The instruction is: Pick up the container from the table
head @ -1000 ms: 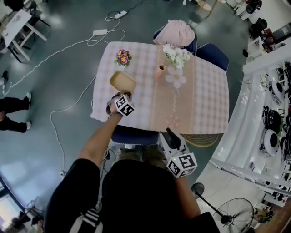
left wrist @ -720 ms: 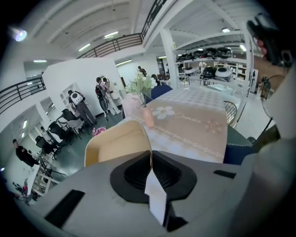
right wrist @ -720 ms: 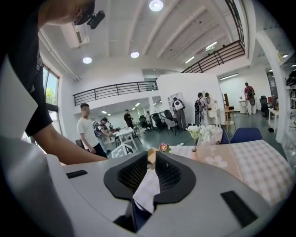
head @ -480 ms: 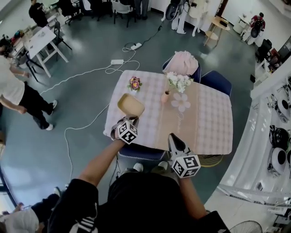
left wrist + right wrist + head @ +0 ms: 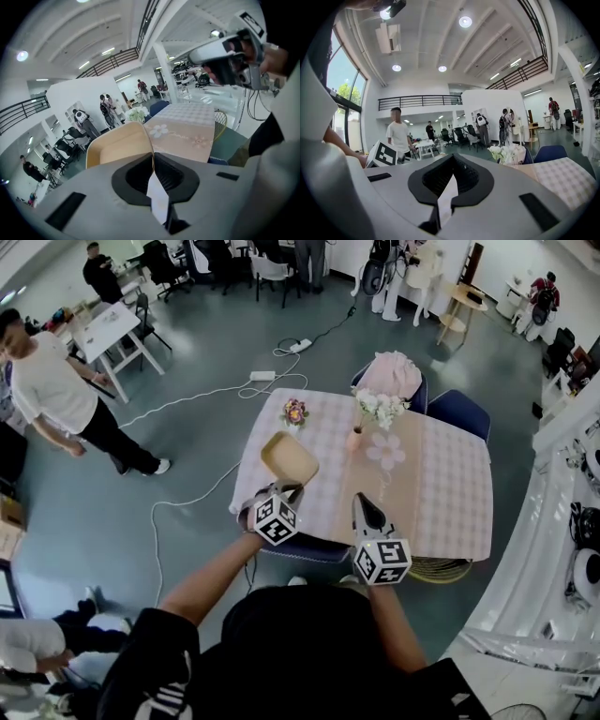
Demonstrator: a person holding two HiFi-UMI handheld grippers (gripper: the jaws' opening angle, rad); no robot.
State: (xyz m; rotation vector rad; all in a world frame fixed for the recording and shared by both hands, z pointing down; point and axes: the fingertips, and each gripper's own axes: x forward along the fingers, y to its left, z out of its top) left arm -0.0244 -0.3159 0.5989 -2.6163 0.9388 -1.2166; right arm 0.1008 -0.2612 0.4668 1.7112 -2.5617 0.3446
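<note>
The container point(image 5: 289, 457) is a shallow tan tray, held tilted above the near left part of the table. My left gripper point(image 5: 283, 489) is shut on its near rim. In the left gripper view the pads pinch the thin wall of the container point(image 5: 117, 146). My right gripper point(image 5: 364, 506) hovers over the table's near edge, apart from the container. Its jaws are closing and the pads meet with nothing between them point(image 5: 451, 164). It also shows at the top right as the right gripper point(image 5: 229, 51) in the left gripper view.
The table point(image 5: 450, 493) has a pink checked cloth. On it stand a vase of white flowers point(image 5: 375, 413) and a small flower pot point(image 5: 294, 412). Blue chairs point(image 5: 461, 413) stand behind it and cables point(image 5: 197, 395) lie on the floor. A person point(image 5: 56, 381) stands far left.
My left gripper has risen with the container, which has come up off the tablecloth. The right gripper has risen a little beside it.
</note>
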